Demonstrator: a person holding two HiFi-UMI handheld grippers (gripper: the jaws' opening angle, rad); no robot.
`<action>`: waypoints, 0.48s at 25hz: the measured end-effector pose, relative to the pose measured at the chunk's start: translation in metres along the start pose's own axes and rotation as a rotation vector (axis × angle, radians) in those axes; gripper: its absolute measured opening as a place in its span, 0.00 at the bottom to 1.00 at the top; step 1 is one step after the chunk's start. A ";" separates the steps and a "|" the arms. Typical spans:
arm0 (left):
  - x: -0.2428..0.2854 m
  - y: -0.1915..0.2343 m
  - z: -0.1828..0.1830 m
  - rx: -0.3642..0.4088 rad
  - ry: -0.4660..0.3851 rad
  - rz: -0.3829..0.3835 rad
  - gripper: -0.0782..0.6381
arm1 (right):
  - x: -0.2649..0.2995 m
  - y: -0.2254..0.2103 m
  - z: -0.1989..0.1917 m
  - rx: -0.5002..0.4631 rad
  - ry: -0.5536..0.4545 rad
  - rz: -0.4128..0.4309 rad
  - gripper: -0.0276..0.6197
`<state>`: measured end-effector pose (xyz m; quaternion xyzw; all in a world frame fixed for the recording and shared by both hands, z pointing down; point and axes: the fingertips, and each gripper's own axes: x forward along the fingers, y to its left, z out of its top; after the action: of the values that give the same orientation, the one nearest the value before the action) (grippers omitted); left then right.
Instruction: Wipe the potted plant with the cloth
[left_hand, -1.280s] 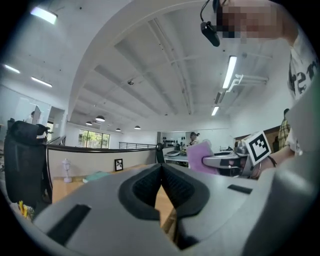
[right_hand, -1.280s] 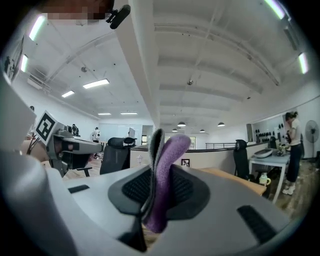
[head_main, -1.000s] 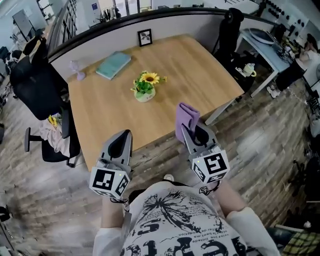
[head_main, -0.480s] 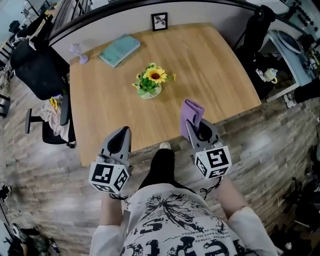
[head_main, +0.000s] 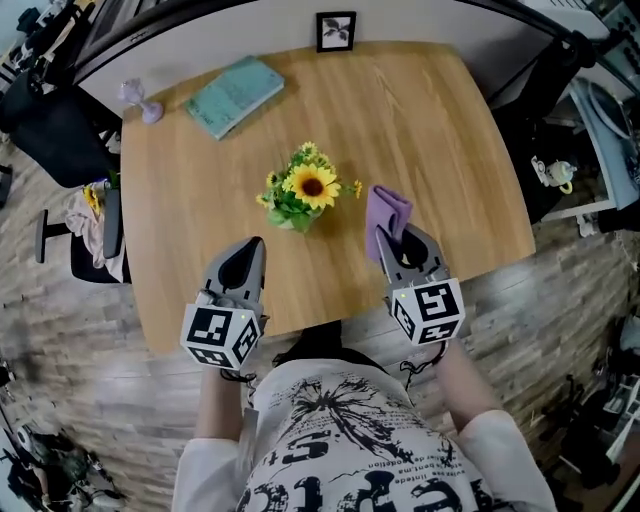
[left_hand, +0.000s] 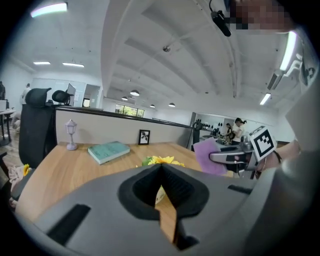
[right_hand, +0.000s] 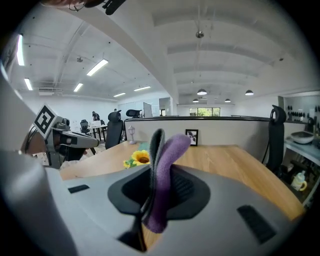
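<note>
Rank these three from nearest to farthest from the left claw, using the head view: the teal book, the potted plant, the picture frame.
1. The potted plant, just ahead of the left claw and slightly to its right.
2. The teal book, farther back, a little to the left.
3. The picture frame, farthest back, off to the right.

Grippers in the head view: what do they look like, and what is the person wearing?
The left gripper and right gripper are matching grey shells tapering to a point, with black hollows on top. Each carries a white cube with black square markers. The person wears a white short-sleeved T-shirt with black print.
</note>
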<state>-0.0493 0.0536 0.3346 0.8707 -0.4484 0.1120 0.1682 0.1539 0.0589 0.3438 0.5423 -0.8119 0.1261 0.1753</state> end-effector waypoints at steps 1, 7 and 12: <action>0.012 0.003 -0.004 -0.005 0.015 -0.007 0.11 | 0.011 -0.007 -0.001 -0.004 0.014 0.005 0.15; 0.067 0.033 -0.033 -0.036 0.116 0.016 0.11 | 0.072 -0.046 -0.017 -0.081 0.093 -0.013 0.15; 0.102 0.047 -0.068 -0.091 0.215 -0.004 0.11 | 0.117 -0.056 -0.054 -0.084 0.207 0.022 0.16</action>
<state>-0.0322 -0.0204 0.4410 0.8461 -0.4306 0.1840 0.2547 0.1731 -0.0389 0.4430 0.5095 -0.8001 0.1492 0.2792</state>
